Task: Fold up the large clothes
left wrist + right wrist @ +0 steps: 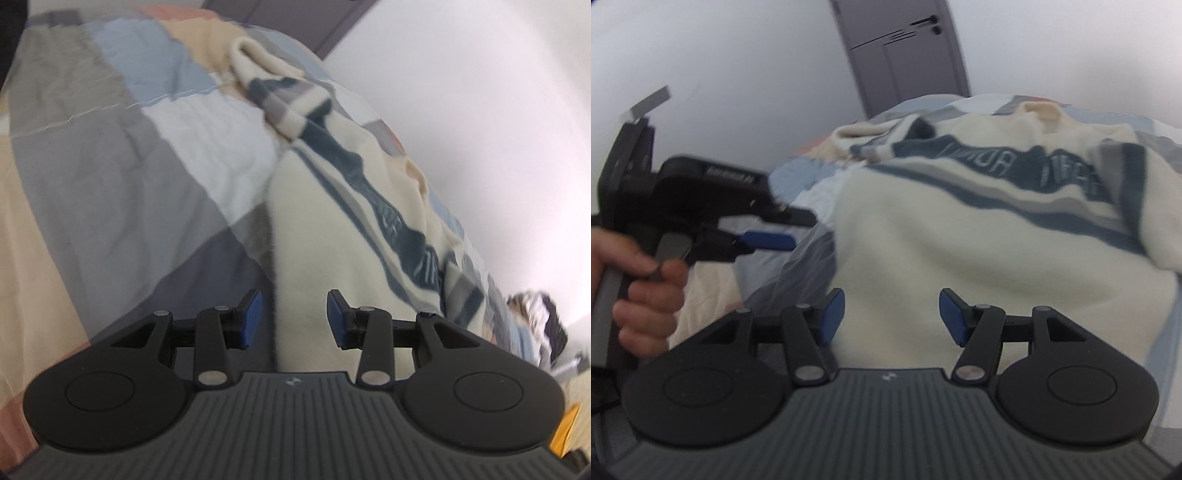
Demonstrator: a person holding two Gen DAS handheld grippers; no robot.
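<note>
Item 1, nearest: right gripper (892, 315). Blue pads spread apart, nothing between them. It hangs over the lower body of the sweater, not touching it as far as the view shows.

Item 2: left gripper (294, 319). Jaws likewise parted and empty, poised above the left side edge of the garment where cream fabric meets the bed cover. Seen also from the right wrist view at the left of the frame (768, 240), held by the person's hand (646, 288) on its grey handle.

Item 3: sweater (923, 240). Cream knit with a dark blue and grey striped band and lettering across the chest. It lies spread on the bed, hem toward the grippers, collar (1039, 109) at the far end. One sleeve (273, 92) is bunched and folded loosely near the far left corner; the other side is rumpled at the right edge.

Item 4: bed cover (110, 177). Patchwork blocks of grey, pale blue, beige and salmon, lying under the garment.

Item 5, farthest: white wall and a grey door (905, 55).

Status, as a judgement: folding has hardly begun; both tools appear to be on approach for a first grasp, with motion blur in both views. The next move calls for each gripper to descend to a sweater edge, close on a single layer of knit without catching the cover beneath, then lift and carry that side across the body.
</note>
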